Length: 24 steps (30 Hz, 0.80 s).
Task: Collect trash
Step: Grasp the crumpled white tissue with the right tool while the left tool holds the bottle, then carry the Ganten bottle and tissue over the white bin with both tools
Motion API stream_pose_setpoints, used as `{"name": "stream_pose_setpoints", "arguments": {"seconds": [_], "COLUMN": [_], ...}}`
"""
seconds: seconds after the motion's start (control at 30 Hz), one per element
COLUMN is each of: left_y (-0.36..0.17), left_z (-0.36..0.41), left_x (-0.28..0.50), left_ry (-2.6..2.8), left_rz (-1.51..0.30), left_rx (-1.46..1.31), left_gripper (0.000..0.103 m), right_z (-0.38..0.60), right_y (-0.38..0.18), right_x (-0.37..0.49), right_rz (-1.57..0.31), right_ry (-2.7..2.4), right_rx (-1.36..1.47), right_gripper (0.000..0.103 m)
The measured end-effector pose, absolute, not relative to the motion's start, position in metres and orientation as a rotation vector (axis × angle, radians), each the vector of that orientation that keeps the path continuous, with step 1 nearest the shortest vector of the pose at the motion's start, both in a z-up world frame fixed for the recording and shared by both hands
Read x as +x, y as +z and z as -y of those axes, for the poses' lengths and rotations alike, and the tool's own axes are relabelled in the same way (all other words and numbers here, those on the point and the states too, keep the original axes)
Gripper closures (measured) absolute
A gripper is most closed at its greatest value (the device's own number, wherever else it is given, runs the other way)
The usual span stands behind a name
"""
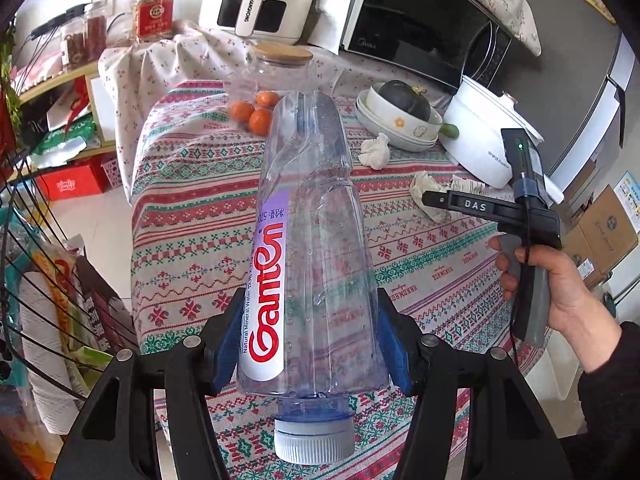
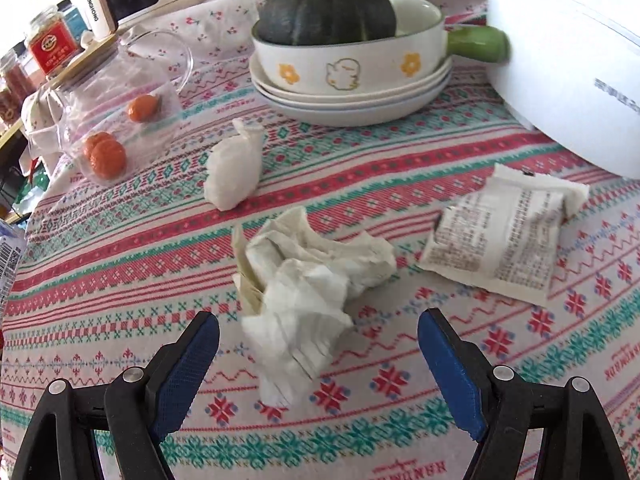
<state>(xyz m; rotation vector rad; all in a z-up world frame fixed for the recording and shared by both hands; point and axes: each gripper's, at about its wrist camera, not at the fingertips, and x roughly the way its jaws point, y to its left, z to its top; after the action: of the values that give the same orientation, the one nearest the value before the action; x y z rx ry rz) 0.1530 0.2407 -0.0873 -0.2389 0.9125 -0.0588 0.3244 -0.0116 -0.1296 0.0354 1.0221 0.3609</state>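
**Where everything sits on the table**

Crumpled tissue [image 2: 308, 276] lies between the right gripper's [image 2: 319, 354] fingers, wrapper [image 2: 496, 240] to its right, smaller wad [image 2: 234, 168] behind-left. Farther back: squash [image 2: 326, 10] in a bowl [image 2: 348, 66] on stacked plates [image 2: 352, 104], pot [image 2: 568, 60] right, 3 oranges [image 2: 105, 152] left. Bottle [image 1: 308, 240] sits in the left gripper [image 1: 310, 344].

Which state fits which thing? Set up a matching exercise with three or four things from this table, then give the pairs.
Things:
1. plastic bottle
2. crumpled tissue
3. dark green squash
4. oranges

States:
A. inside a clear glass jar
B. sitting in a white bowl
C. clamped in the left gripper
D. lying on the tablecloth ahead of the open right gripper

Pairs: 1-C, 2-D, 3-B, 4-A
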Motion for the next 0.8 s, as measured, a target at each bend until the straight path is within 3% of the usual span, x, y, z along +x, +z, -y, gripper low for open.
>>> {"name": "stream_pose_setpoints", "arguments": {"seconds": [0.13, 0.17, 0.2, 0.23, 0.53, 0.8], "left_y": [-0.085, -0.084, -0.083, -0.082, -0.072, -0.057], "left_z": [-0.238, -0.237, -0.236, -0.235, -0.222, -0.192], "left_x": [0.152, 0.152, 0.152, 0.151, 0.140, 0.128], "left_ry": [-0.065, -0.066, -0.066, -0.065, -0.080, -0.117], "left_rz": [-0.908, -0.908, -0.907, -0.906, -0.891, -0.872], "left_rx": [-0.233, -0.230, -0.227, -0.224, -0.226, -0.203], "left_gripper": [0.040, 0.040, 0.040, 0.040, 0.040, 0.040], "right_z": [-0.002, -0.005, -0.006, -0.007, 0.015, 0.090], "right_y": [-0.134, -0.136, -0.138, -0.139, -0.102, -0.073], "right_x": [0.330, 0.332, 0.333, 0.333, 0.299, 0.237], "right_rz": [-1.009, -1.015, -1.024, -1.032, -0.992, -0.993], "right_ry": [0.354, 0.349, 0.344, 0.343, 0.374, 0.361], "right_rx": [0.027, 0.022, 0.013, 0.005, -0.030, -0.061], "right_gripper": [0.025, 0.035, 0.055, 0.061, 0.065, 0.065]}}
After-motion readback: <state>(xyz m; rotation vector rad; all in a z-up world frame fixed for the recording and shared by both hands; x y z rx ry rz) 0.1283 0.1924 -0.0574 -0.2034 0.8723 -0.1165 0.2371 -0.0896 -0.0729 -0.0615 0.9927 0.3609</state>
